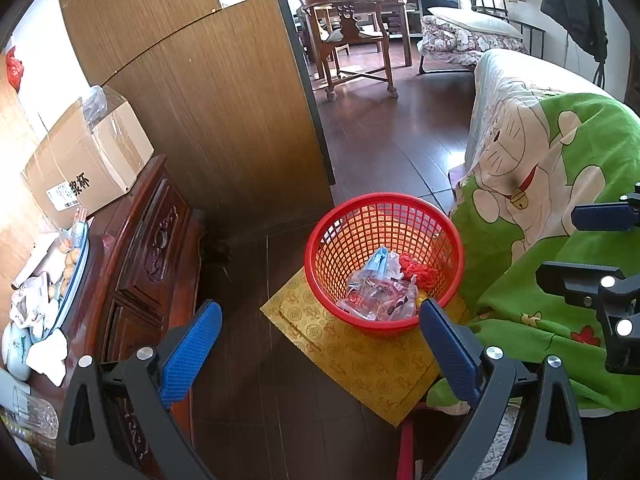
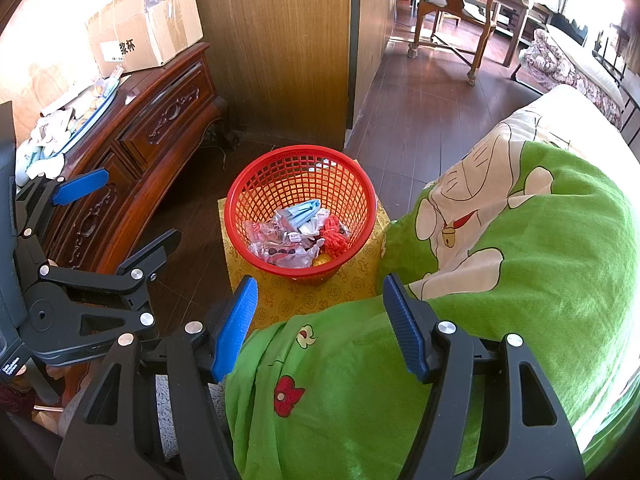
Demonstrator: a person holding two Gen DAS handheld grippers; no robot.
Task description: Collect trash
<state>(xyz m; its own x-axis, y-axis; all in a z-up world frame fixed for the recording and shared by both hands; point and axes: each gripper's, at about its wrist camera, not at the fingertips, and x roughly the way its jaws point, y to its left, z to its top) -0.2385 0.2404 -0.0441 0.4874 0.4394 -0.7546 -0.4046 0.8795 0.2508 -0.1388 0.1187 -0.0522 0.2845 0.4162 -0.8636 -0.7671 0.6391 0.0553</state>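
I'm hovering both claws, left claw (image 1: 320, 344) and right claw (image 2: 320, 328), wide and empty, near the basket (image 2: 298, 216). Trash (image 2: 292, 236) is sitting inside it. I'm worrying the green blanket (image 2: 500, 280) beside the basket could snag a finger.

Red basket (image 2: 240, 200) — green cartoon blanket (image 2: 540, 260)

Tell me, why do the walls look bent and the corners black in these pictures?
Left wrist view: the fisheye lens bows the wooden partition and blackens the corners; the windows behind the chair are blown out. Right wrist view: same curving, glare top right, while the red basket stays sharp.
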